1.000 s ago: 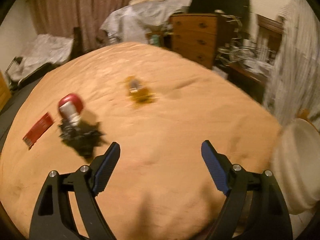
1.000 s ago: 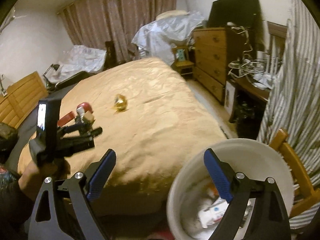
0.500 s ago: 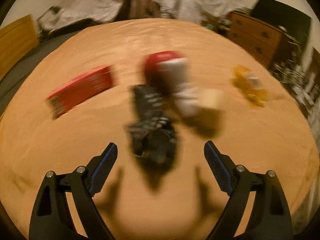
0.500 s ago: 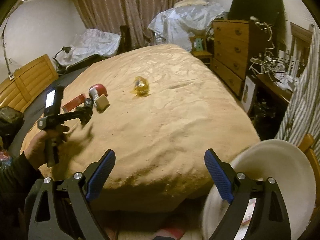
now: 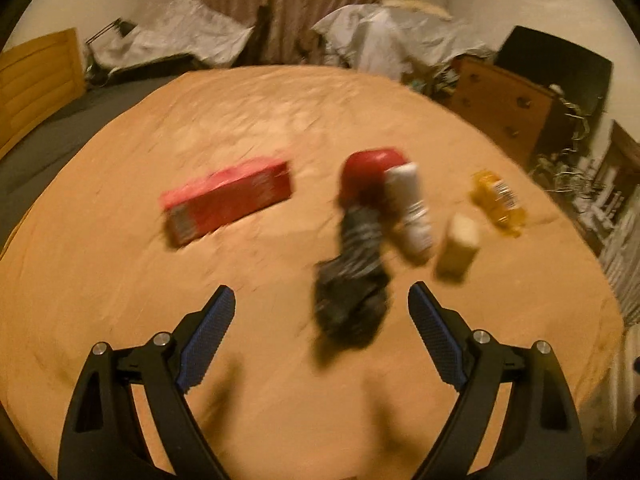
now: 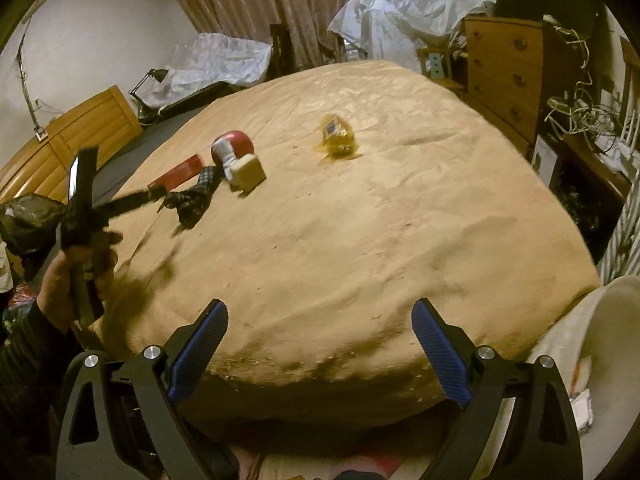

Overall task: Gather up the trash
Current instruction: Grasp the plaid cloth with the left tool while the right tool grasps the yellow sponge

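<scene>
Left gripper (image 5: 322,332), jaws wide apart and holding nothing, hung over the bed (image 5: 280,400) just short of the dark crumpled wrapper (image 5: 352,300), which lay toward the bed's left edge, touching a red-capped white container (image 5: 412,212) with a cream block (image 5: 460,246) just beside it. Right gripper (image 6: 320,344), equally spread and empty, hung off the near edge beside the white bin (image 6: 608,320). Risk: the crowded items might be pinched or scattered together, and the limp wrapper could slip.

Tan-covered bed (image 6: 360,220), wooden dresser (image 6: 504,76) (right side), brown curtains (image 6: 288,4) behind.
</scene>
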The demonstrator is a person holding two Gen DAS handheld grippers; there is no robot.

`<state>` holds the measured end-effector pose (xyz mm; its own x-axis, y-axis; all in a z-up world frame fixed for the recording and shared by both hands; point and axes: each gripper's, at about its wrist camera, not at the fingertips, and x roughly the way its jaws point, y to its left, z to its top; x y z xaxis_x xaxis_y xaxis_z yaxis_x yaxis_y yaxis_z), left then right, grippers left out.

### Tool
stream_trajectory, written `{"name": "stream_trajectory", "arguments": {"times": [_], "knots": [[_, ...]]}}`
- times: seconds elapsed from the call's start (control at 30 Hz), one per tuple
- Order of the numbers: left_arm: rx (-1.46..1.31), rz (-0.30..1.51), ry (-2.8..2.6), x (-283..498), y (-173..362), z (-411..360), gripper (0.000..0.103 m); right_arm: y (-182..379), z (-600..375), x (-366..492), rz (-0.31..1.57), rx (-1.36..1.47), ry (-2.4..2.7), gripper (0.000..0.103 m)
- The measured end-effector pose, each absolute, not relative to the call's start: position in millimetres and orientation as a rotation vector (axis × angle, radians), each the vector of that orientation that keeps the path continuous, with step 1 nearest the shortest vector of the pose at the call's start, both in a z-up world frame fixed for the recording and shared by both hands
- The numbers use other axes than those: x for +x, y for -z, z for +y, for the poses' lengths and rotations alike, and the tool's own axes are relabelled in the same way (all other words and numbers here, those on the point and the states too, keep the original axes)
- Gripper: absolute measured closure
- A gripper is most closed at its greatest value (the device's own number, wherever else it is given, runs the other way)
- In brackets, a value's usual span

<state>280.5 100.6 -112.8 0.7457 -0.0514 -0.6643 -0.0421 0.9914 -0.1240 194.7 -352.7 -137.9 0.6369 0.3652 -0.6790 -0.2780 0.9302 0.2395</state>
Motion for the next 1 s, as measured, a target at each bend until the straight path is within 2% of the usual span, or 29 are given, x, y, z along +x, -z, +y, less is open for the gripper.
{"name": "stream_trajectory", "arguments": {"times": [0.2, 0.27, 0.33, 0.4, 0.43, 0.7, 0.77, 1.0], "knots": [[-0.069, 0.801, 0.029, 326, 135, 78, 0.016, 153, -354, 200, 0.837, 0.147, -0.375, 0.010], [-0.025, 0.829, 0.005, 338, 147, 75, 0.020, 157, -352, 204, 0.847, 0.152, -0.377, 0.010], [-0.010, 0.854, 0.012, 346, 157, 75, 0.041, 158, -349, 206, 0.849, 0.155, -0.383, 0.010], [-0.031, 0.860, 0.030, 348, 158, 77, 0.056, 159, -342, 212, 0.847, 0.152, -0.395, 0.010], [-0.024, 0.854, 0.026, 347, 157, 77, 0.058, 159, -340, 214, 0.846, 0.151, -0.401, 0.010], [-0.044, 0.871, 0.042, 314, 159, 96, 0.060, 163, -289, 259, 0.814, 0.075, -0.533, 0.014], [-0.058, 0.881, 0.061, 309, 163, 106, 0.060, 161, -269, 281, 0.805, 0.008, -0.576, 0.017], [-0.110, 0.889, 0.088, 309, 168, 121, 0.055, 153, -197, 356, 0.798, -0.220, -0.678, 0.018]]}}
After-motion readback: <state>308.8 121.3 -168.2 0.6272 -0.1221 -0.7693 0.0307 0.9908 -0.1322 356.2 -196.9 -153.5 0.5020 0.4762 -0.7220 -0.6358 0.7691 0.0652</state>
